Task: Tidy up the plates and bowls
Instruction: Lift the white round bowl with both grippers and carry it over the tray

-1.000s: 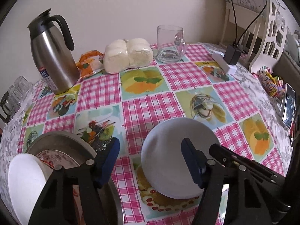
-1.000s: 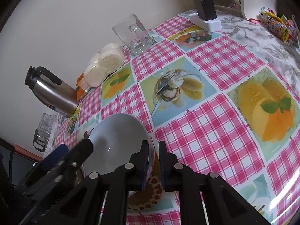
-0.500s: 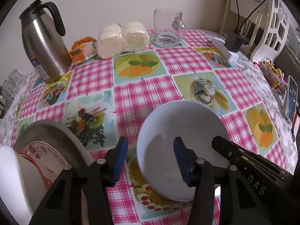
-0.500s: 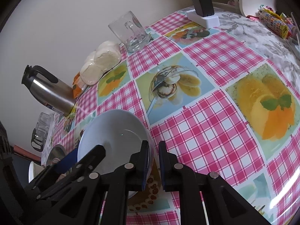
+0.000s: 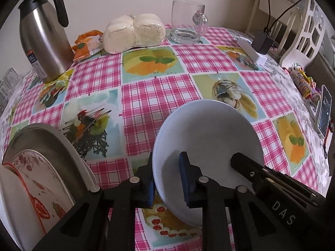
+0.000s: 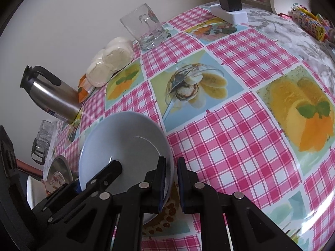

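A pale blue-white bowl (image 5: 209, 138) is held tilted above the checked tablecloth (image 5: 150, 96). My left gripper (image 5: 167, 167) is closing on the bowl's left rim, one blue pad inside and one outside, both touching it. My right gripper (image 6: 171, 167) is shut on the opposite rim of the same bowl (image 6: 125, 142). One of its fingers (image 5: 247, 163) shows in the left wrist view. At the lower left, a floral plate (image 5: 41, 179) and a white dish (image 5: 12, 198) lean inside a steel dish (image 5: 41, 133).
At the back stand a steel thermos jug (image 5: 46, 41), wrapped buns (image 5: 134, 33), an orange snack packet (image 5: 85, 46) and a glass mug (image 5: 186, 25). A power strip with adapter (image 5: 259, 44), sweets (image 5: 301, 81) and a phone (image 5: 323, 108) lie at the right; glasses (image 6: 41, 142) far left.
My left gripper has dropped towards the bowl and its jaws have gone from wide apart to pinching the rim. The bowl has tipped so its inside faces up. The right gripper has kept its grip.
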`<state>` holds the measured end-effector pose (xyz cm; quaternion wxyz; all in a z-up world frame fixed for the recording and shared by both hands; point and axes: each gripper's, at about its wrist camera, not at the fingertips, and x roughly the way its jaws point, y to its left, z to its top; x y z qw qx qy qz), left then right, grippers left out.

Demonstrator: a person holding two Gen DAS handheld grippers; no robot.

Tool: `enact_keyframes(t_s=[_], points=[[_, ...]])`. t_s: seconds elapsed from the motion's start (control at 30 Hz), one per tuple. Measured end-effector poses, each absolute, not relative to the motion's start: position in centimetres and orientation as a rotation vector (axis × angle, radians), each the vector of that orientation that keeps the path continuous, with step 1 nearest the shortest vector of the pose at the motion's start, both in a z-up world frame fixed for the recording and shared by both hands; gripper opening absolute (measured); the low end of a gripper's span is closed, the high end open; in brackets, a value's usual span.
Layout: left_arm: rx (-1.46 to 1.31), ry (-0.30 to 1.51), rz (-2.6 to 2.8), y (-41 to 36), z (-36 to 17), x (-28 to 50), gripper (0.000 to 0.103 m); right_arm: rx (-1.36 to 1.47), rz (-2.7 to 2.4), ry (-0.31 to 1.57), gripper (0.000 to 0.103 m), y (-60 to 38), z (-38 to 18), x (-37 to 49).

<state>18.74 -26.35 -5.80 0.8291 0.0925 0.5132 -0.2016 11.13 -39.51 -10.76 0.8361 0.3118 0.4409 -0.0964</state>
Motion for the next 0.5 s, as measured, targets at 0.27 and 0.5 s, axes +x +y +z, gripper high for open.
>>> enact_keyframes(t_s=[0.27, 0.5], points=[[0.17, 1.091, -0.442, -26.0, -5.3, 18.7, 0.022, 0.661, -0.203, 0.941, 0.013, -39.1, -10.4, 11.3], [0.159, 1.029, -0.458, -25.9, -2.5, 18.0, 0.022, 0.662, -0.203, 0.89, 0.014, -39.5, -8.1, 10.5]])
